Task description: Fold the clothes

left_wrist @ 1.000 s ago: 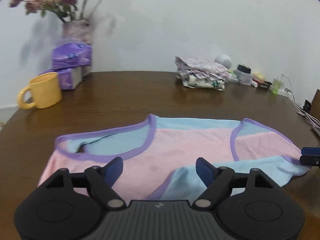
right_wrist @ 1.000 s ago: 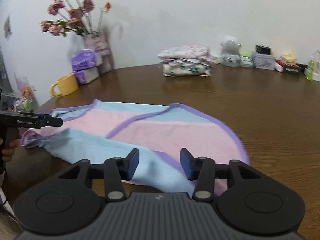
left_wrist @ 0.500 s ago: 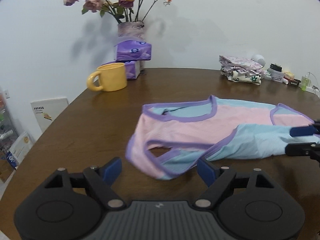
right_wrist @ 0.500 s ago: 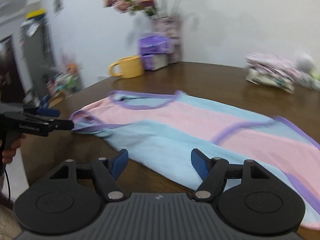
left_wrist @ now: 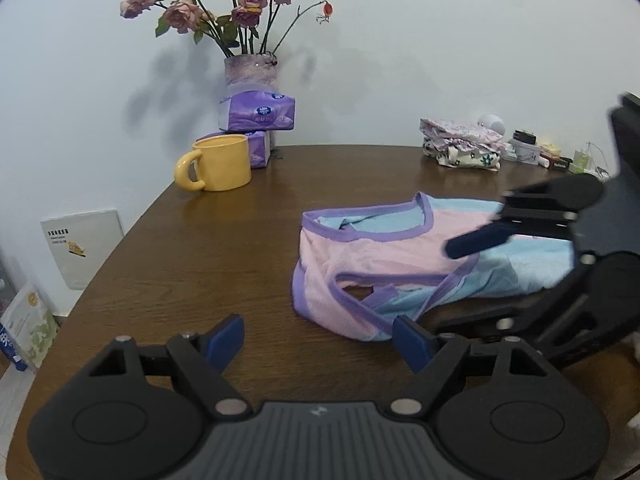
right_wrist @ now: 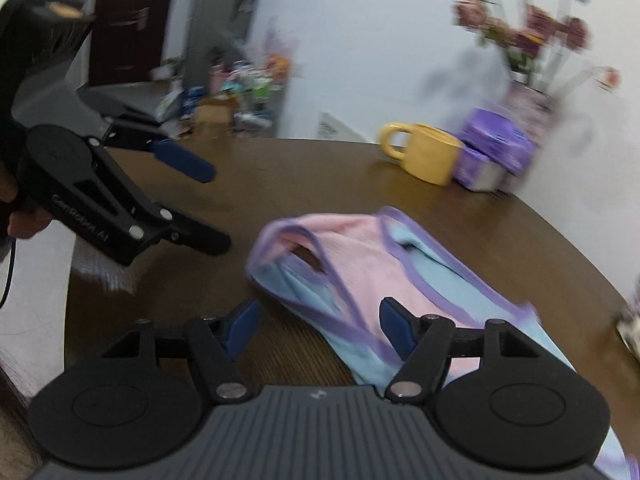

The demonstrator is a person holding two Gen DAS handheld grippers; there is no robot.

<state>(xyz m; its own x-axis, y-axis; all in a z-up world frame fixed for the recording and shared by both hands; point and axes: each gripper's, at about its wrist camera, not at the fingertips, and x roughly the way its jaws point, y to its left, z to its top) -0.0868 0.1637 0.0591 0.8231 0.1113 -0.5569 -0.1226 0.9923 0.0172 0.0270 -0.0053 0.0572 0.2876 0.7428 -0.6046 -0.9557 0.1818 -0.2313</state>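
A pink and light-blue sleeveless top with purple trim [left_wrist: 384, 256] lies rumpled on the brown wooden table [left_wrist: 224, 256]; it also shows in the right wrist view [right_wrist: 360, 272]. My left gripper [left_wrist: 320, 338] is open and empty, low over the table just left of the top's near corner. My right gripper [right_wrist: 316, 326] is open and empty, its fingers over the top's near edge. In the left wrist view the right gripper [left_wrist: 476, 280] reaches in from the right above the top. In the right wrist view the left gripper [right_wrist: 208, 204] is at the left, open.
A yellow mug [left_wrist: 218, 162], purple tissue packs [left_wrist: 256, 114] and a vase of dried roses [left_wrist: 250, 74] stand at the back left. A stack of folded floral clothes [left_wrist: 460, 148] and small items [left_wrist: 528, 148] sit at the back right. The table's curved edge [left_wrist: 92, 276] is at left.
Both grippers swung left around the table. The right gripper moved in over the top's near edge. The top's left end is more bunched than half a second ago.
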